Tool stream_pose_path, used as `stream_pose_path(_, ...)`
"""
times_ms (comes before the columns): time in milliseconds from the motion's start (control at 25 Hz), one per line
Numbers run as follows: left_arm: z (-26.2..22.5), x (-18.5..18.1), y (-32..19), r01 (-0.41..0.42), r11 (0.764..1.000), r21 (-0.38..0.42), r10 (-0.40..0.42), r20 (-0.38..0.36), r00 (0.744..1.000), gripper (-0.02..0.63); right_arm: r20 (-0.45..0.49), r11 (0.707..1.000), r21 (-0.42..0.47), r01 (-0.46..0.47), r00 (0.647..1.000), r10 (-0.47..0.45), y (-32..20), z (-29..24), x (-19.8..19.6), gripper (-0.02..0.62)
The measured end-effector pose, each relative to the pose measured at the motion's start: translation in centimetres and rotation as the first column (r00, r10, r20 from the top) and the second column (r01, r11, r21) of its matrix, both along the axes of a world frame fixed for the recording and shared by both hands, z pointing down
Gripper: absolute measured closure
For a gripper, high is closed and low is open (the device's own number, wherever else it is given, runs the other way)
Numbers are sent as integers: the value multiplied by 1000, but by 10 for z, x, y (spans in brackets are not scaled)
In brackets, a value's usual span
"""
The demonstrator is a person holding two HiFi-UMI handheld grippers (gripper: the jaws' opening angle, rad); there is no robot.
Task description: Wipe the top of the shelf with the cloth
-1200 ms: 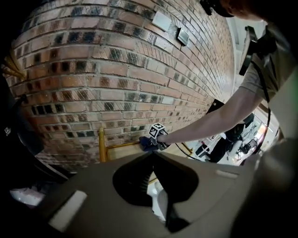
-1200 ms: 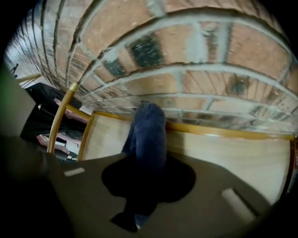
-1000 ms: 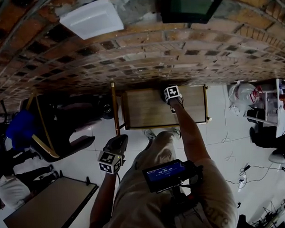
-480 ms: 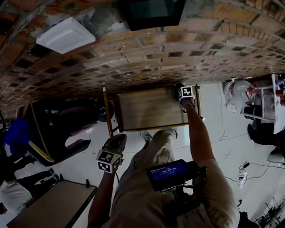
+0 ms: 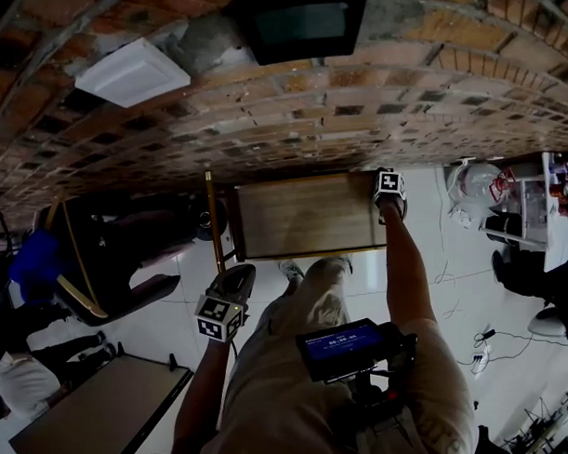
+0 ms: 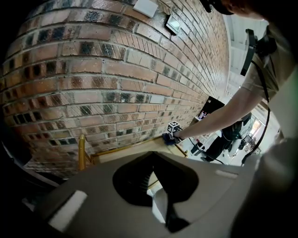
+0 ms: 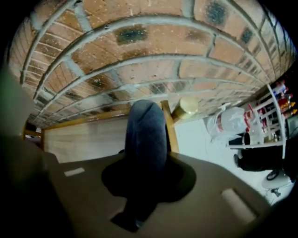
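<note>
A: What is the right gripper (image 5: 389, 194) doing?

B: It is clenched on the cloth (image 7: 146, 137). In its own view the cloth fills the gap between the jaws and bulges out past their tips as a thick rounded roll.

A: What does the cloth look like?

B: Dark blue, soft, bunched into one fat fold. Its lower end runs back into the shadow between the jaws.

A: And where is it?

B: At the right end of the shelf (image 5: 302, 216), pressed down on the top, close to the back edge by the brick wall (image 5: 354, 107). The shelf top is a pale wood panel in a gold frame. A gold corner post with a round cap (image 7: 187, 107) stands just beside the cloth on its right.

A: Does the other view agree?

B: Yes. The left gripper view shows the marker cube at the far end of the shelf, with a bit of blue under it against the wood.

A: And the left gripper (image 5: 235, 286)?

B: Held low in front of the shelf, above the white floor (image 5: 424, 254), well apart from the cloth. Its jaws are drawn together at the tips with nothing between them.
</note>
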State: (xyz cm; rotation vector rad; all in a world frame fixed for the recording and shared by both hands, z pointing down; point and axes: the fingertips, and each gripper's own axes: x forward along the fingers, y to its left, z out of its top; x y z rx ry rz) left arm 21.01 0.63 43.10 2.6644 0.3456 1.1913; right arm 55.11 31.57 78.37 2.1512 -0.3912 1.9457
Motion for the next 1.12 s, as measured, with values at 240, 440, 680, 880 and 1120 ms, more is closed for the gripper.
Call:
stream_pose_path(240, -4, -10, -9, -1, 1000, -19, 0, -10, 1000, 601, -142, 992, 109, 71, 988, -55, -76, -43, -24, 528)
stream_pose_path(440, -5, -28, -29, 10, 1000, -20, -11, -21, 1000, 601, -57, 863, 414, 289, 955, -292, -253, -70, -140, 528)
stream_pose_path(680, -8, -57, -53, 20, 1000, -8, -20, -30, 999, 601, -13, 707, 536, 462, 842, -540, -395, -74, -248, 526)
stream_pose_path(880, -5, -90, -71, 81, 997, -20, -81, -21, 996, 601, 34, 659, 554, 508, 777, -628, -458, -58, -302, 526)
stream_pose_path(1120, 2, -117, -84, 149, 988, -43, -149, 10, 989, 601, 115, 710, 477, 519, 764, -635, -465, -19, -314, 526)
